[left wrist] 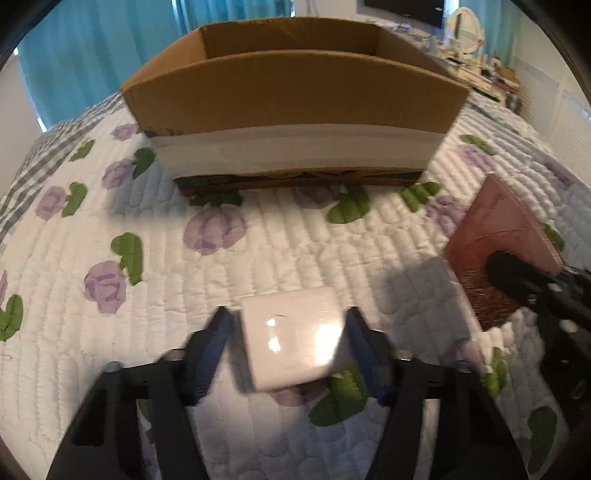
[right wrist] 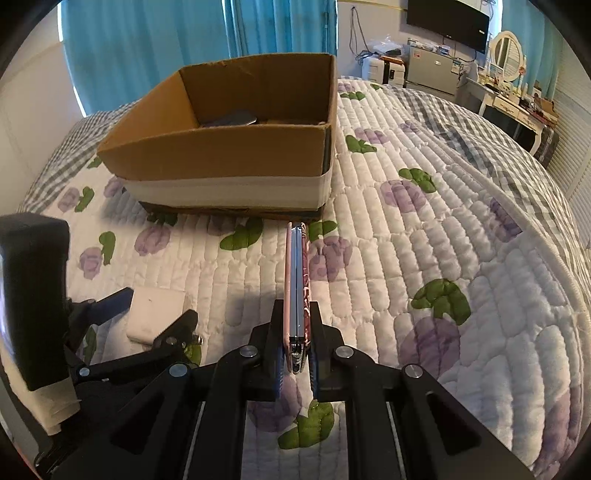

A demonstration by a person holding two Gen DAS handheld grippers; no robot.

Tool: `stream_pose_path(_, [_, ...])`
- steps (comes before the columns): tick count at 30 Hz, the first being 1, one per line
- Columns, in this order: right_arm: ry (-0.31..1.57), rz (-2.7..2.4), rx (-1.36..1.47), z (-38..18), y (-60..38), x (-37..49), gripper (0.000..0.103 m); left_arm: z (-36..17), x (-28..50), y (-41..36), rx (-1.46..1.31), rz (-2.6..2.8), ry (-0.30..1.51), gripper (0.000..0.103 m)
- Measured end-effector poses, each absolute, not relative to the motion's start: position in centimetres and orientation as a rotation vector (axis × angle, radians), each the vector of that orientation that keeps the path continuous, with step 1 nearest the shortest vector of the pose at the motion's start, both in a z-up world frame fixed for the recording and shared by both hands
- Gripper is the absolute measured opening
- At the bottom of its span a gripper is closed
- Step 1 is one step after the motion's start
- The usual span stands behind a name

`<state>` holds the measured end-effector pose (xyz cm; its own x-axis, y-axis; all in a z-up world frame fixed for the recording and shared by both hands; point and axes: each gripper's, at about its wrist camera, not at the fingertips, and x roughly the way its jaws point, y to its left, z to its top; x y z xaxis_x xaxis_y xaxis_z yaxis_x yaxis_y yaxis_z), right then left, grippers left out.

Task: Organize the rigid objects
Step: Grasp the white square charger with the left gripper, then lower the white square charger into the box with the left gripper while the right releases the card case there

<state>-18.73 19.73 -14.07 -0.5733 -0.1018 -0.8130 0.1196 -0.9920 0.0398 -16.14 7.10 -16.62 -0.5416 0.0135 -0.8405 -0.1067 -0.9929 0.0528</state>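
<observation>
A white box point(left wrist: 295, 338) lies on the floral quilt between the fingers of my left gripper point(left wrist: 290, 325); the jaws stand open on either side with small gaps. It also shows in the right wrist view point(right wrist: 155, 314). My right gripper point(right wrist: 295, 317) is shut on a thin pink-and-red patterned case point(right wrist: 296, 280), held on edge above the quilt. The same case point(left wrist: 498, 243) shows as a dark red slab at the right of the left wrist view. An open cardboard box point(left wrist: 295, 110) stands ahead on the bed, also in the right wrist view point(right wrist: 229, 155), with dark items inside.
The quilted bed point(right wrist: 461, 240) extends right and forward. Beyond it stand blue curtains point(right wrist: 147, 44), a wall TV point(right wrist: 448, 18), a small fridge point(right wrist: 432, 66) and a white dressing table point(right wrist: 513, 96).
</observation>
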Motion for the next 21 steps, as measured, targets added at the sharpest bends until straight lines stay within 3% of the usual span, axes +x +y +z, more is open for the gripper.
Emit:
stream_pose_path(3, [0.037,-2.679,1.379,-14.1,19.7,-18.7,0.009,-16.4,-15.6,7.4,-1.456,2.702,0.201,0.057])
stream_pose_path(21, [0.096,-2.736,1.269,-11.4,18.8,-16.1,0.009,-9.4,-12.3,2.9,-1.308,2.846,0.058,0.056])
